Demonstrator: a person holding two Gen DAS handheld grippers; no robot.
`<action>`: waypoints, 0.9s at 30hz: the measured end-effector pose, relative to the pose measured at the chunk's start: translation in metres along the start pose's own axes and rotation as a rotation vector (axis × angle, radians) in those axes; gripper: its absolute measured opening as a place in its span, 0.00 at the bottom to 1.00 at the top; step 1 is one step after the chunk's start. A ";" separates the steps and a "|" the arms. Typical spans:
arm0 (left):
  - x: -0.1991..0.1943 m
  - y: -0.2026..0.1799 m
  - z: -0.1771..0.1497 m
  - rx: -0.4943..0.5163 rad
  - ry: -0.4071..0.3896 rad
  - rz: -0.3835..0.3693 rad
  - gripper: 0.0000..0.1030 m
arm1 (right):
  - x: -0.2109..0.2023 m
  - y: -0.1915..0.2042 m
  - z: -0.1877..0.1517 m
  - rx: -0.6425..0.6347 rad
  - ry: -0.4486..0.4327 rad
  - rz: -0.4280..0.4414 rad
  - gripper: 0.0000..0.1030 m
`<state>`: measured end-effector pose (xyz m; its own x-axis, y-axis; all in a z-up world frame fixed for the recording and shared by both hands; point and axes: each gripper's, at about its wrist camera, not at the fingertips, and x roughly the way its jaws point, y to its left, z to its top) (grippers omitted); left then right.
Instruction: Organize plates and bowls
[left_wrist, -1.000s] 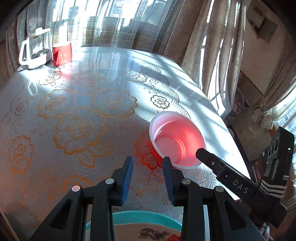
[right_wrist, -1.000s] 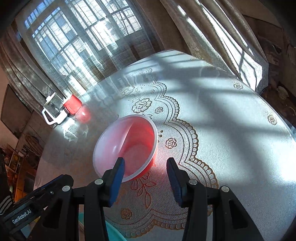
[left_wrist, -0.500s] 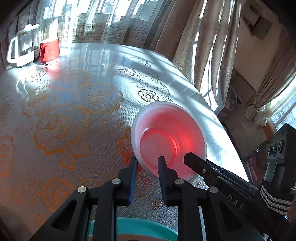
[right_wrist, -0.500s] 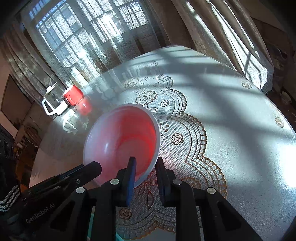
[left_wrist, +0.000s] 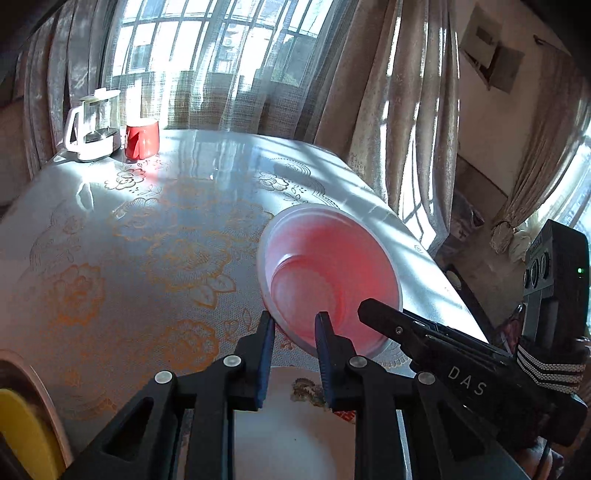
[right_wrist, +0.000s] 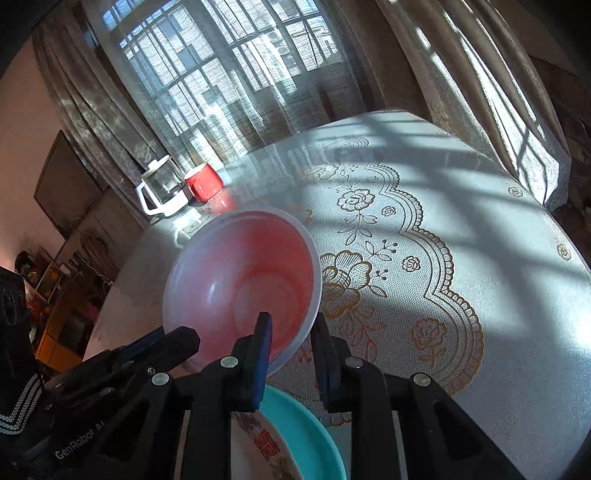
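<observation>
Left wrist view: the left gripper (left_wrist: 293, 326) sits at lower centre, its blue-padded jaws nearly closed on the near rim of the pink bowl (left_wrist: 328, 273), one pad outside the wall and one inside. The bowl occupies centre right of the frame, tilted, its opening facing the camera; whether its base touches the table (left_wrist: 147, 240) cannot be determined. It is translucent pink with a pale rim and concentric rings around the base. The right gripper (left_wrist: 369, 308) enters from the lower right, and its tip overlaps the bowl's right rim; its jaw gap is not readable here. A white patterned plate (left_wrist: 291, 417) at bottom centre is largely hidden by the gripper bodies. A yellow object (left_wrist: 22, 435) at lower left is cut off by the frame edge and unidentifiable. A glass kettle (left_wrist: 94, 125) and red mug (left_wrist: 142, 138) stand touching at upper left. Right wrist view: the right gripper (right_wrist: 290, 330) at lower centre is nearly closed across the bowl (right_wrist: 240, 280) rim, one pad inside. The left gripper (right_wrist: 184, 338) reaches the bowl's lower left edge, contact point obscured. A teal plate (right_wrist: 310, 435) under a patterned plate (right_wrist: 258, 443) is cut off at the bottom edge.
</observation>
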<state>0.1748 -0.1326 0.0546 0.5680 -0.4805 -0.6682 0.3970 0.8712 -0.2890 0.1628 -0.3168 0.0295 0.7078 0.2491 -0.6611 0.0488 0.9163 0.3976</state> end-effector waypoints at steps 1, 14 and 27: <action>-0.008 0.003 -0.003 0.000 -0.012 0.000 0.22 | -0.002 0.006 -0.002 -0.008 0.000 0.013 0.21; -0.091 0.066 -0.054 -0.093 -0.089 0.079 0.22 | -0.007 0.092 -0.038 -0.137 0.043 0.139 0.21; -0.160 0.139 -0.107 -0.262 -0.127 0.135 0.22 | 0.010 0.179 -0.078 -0.270 0.147 0.269 0.21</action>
<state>0.0623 0.0763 0.0479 0.6950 -0.3531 -0.6263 0.1223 0.9165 -0.3809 0.1242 -0.1255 0.0445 0.5610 0.5154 -0.6478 -0.3253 0.8569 0.4000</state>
